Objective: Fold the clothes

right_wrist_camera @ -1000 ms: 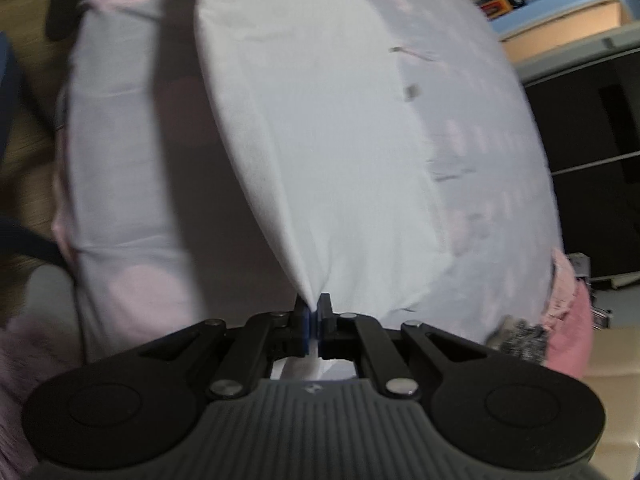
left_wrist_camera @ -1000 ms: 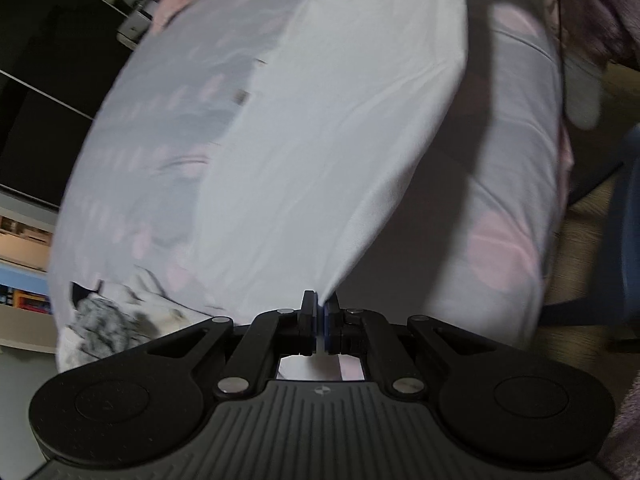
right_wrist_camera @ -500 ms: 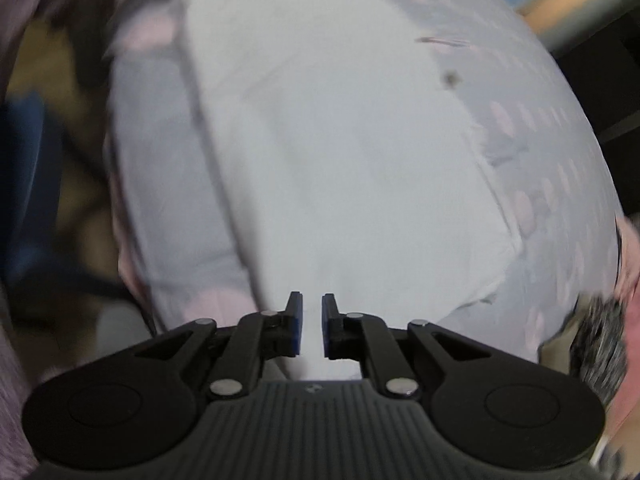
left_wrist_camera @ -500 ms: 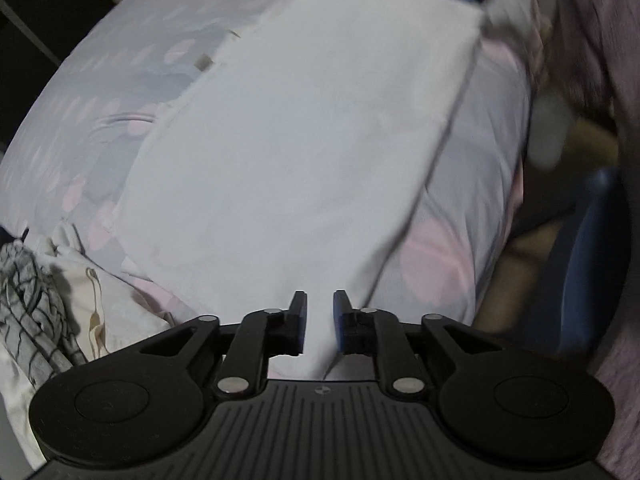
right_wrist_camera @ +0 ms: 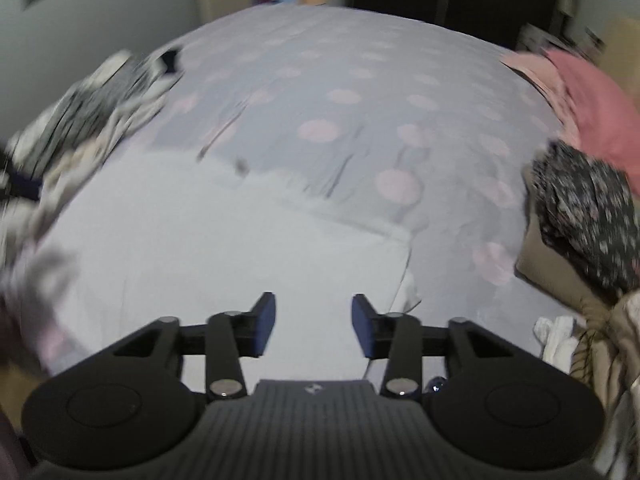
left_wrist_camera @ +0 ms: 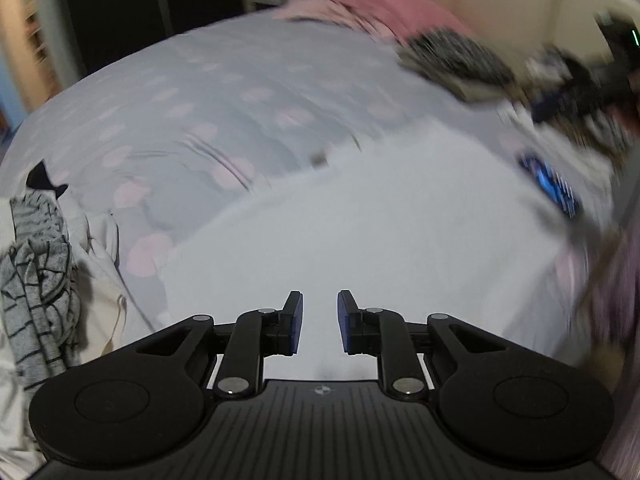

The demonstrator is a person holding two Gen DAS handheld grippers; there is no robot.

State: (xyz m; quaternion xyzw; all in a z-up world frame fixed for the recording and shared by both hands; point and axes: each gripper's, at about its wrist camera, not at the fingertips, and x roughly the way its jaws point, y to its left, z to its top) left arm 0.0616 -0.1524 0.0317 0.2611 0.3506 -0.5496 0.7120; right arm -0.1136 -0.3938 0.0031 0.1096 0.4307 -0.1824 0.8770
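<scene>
A white garment [left_wrist_camera: 380, 232] lies flat on the bed, folded, with its near edge under both grippers; it also shows in the right wrist view [right_wrist_camera: 224, 240]. My left gripper [left_wrist_camera: 320, 322] is open and empty just above the cloth. My right gripper [right_wrist_camera: 314, 326] is open wider and empty, above the garment's near right corner. Both views are blurred by motion.
The bed cover [left_wrist_camera: 192, 120] is grey with pink dots [right_wrist_camera: 320, 128]. A grey checked garment [left_wrist_camera: 32, 280] lies at the left. A pink cloth [right_wrist_camera: 592, 108] and a dark flowered garment [right_wrist_camera: 588, 208] lie at the right. A blue object [left_wrist_camera: 552, 188] lies past the white garment.
Both grippers were shut on the white garment's edge, holding it up. They let go, the garment dropped flat on the bed, and both jaws opened wider as the views swung upward.
</scene>
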